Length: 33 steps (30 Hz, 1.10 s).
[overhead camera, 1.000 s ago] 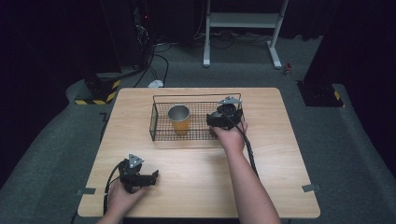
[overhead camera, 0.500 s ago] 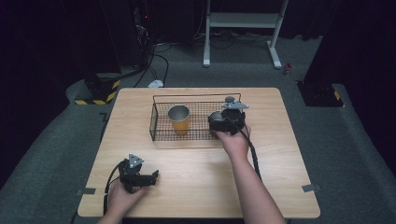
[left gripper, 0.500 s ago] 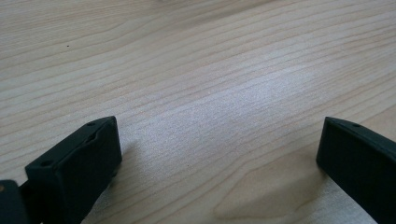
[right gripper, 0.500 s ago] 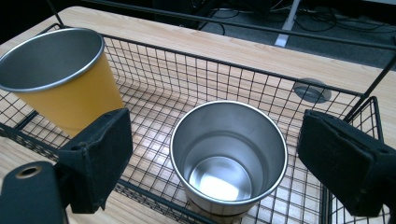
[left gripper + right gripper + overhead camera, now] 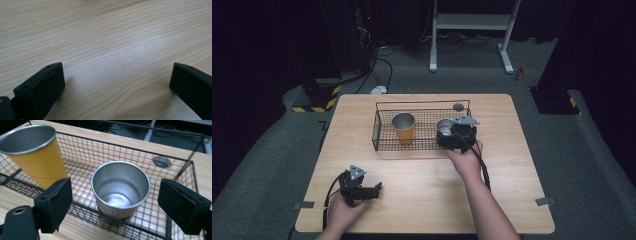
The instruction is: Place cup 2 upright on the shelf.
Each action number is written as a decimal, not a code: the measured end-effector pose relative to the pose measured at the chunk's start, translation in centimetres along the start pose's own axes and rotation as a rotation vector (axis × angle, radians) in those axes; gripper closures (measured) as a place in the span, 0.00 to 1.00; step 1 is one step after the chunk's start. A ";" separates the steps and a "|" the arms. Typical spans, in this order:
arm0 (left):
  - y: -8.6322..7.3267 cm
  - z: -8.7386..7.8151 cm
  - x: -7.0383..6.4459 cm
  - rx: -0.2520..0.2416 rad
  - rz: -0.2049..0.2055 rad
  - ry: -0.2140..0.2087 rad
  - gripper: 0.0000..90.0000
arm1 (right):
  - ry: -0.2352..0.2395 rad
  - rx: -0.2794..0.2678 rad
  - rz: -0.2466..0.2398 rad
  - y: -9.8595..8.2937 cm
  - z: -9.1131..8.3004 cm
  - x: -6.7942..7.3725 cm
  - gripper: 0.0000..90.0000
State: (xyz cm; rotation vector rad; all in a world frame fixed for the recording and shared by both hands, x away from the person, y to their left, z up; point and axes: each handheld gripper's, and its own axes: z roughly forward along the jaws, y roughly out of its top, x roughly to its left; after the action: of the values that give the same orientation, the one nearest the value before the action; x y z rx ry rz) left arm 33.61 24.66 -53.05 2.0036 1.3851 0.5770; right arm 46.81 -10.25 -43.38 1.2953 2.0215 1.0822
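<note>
Now my right tongs (image 5: 115,202) stand apart around the steel cup (image 5: 121,188) in the basket (image 5: 172,160); next, I judge, close. Left tongs (image 5: 115,82) rest apart on the worktop (image 5: 112,37).

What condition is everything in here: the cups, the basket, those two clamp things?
Steel cup: upright, empty, standing in the basket.
Yellow cup: upright in the basket, apart from the steel cup.
Wire basket: on the table, open-topped, holding both cups.
Right hand-held gripper: jaws wide open, either side of the steel cup, not touching it.
Left hand-held gripper: jaws open, on bare table.
</note>
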 end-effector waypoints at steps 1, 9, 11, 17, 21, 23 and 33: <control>0.0 0.0 0.0 0.000 0.002 0.000 0.00 | 0.005 -0.007 -0.009 -0.1 -0.1 -0.1 0.14; 0.0 0.0 0.0 0.000 0.000 0.000 0.00 | 0.001 0.014 0.011 -1.4 -1.5 -0.7 0.14; 0.0 0.0 0.0 0.000 0.003 0.000 0.00 | -0.002 0.014 0.020 -1.8 -1.8 -0.9 0.14; 0.0 0.0 0.0 -0.001 0.000 0.000 0.00 | 0.015 0.001 0.026 -3.3 -3.2 -1.6 0.15; 0.0 0.0 0.0 0.000 0.000 0.000 0.00 | 0.006 0.004 0.008 -4.5 -4.2 -2.3 0.16; 0.0 0.0 0.0 0.000 0.000 0.000 0.00 | -0.005 0.006 0.016 -5.2 -4.7 -2.8 0.16; 0.0 0.0 0.0 0.000 0.000 0.000 0.00 | -0.077 0.065 0.010 -9.8 -6.2 -5.7 0.17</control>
State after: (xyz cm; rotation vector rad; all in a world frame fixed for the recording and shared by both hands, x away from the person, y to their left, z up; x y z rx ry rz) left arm 33.62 24.67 -53.05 2.0033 1.3849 0.5769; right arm 39.53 -19.83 -48.05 1.3605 2.0100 0.9635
